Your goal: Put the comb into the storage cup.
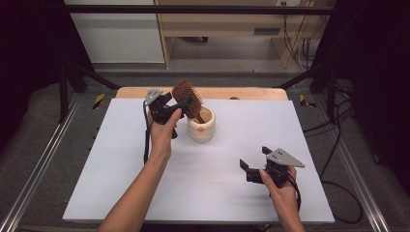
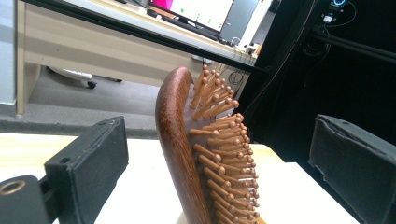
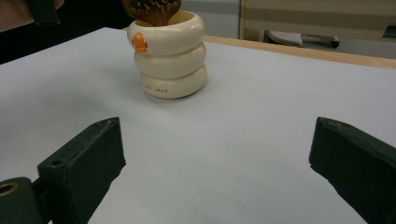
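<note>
While upright in cup (image 1: 201, 126), hairbrush (image 1: 187, 96) unobstructed.

1 wooden hairbrush (image 1: 187, 97), 1 cream ringed cup (image 1: 201, 126), 2 hand-held grippers, 1 table (image 1: 121, 164)

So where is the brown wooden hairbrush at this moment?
In the high view the brown wooden hairbrush stands handle-down in the cream ringed cup at the table's far middle, its head between the open left gripper jaws.

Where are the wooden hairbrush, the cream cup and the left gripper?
wooden hairbrush (image 2: 180, 154), left gripper view, on its dark wooden back.
cream cup (image 3: 170, 63), right gripper view, on its middle ring.
left gripper (image 1: 186, 102), high view, between its fingertips at the brush head.
</note>
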A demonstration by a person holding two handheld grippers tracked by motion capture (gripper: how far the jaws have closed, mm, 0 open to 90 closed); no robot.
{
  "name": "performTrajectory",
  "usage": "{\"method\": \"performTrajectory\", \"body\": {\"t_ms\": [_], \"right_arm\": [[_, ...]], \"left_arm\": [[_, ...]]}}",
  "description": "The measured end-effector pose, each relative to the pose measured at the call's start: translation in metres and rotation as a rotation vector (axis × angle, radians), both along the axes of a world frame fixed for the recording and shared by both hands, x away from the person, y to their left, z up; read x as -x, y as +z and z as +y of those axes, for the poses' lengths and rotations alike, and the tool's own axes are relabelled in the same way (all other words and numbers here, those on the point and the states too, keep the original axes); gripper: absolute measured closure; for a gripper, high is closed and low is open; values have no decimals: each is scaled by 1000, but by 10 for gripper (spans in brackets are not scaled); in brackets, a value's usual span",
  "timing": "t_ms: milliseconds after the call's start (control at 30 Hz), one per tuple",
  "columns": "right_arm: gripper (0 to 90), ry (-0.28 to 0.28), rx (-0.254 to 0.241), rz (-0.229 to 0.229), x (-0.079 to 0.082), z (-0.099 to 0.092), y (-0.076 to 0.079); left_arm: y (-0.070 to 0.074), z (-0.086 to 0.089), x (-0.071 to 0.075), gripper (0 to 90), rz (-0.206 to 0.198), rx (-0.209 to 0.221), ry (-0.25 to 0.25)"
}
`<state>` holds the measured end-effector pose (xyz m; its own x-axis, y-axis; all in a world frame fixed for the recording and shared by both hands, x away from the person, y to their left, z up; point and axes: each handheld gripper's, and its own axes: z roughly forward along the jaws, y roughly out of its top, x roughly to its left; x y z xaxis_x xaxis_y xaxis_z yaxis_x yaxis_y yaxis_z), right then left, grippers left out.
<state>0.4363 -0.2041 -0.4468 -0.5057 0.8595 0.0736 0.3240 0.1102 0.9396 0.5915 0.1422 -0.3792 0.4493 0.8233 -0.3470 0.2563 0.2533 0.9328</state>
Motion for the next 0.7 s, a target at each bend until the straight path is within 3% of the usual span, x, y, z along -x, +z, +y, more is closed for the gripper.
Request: {"method": "performTrajectory", "body": {"t_ms": [333,700], "right_arm": [[37,-3,-1,0,0,0,0],[36,4,-1,-1,0,1,0]], "left_arm": [[2,1,6,39,-1,-30,-1],[6,6,17,38,-12,-98,0]]}}
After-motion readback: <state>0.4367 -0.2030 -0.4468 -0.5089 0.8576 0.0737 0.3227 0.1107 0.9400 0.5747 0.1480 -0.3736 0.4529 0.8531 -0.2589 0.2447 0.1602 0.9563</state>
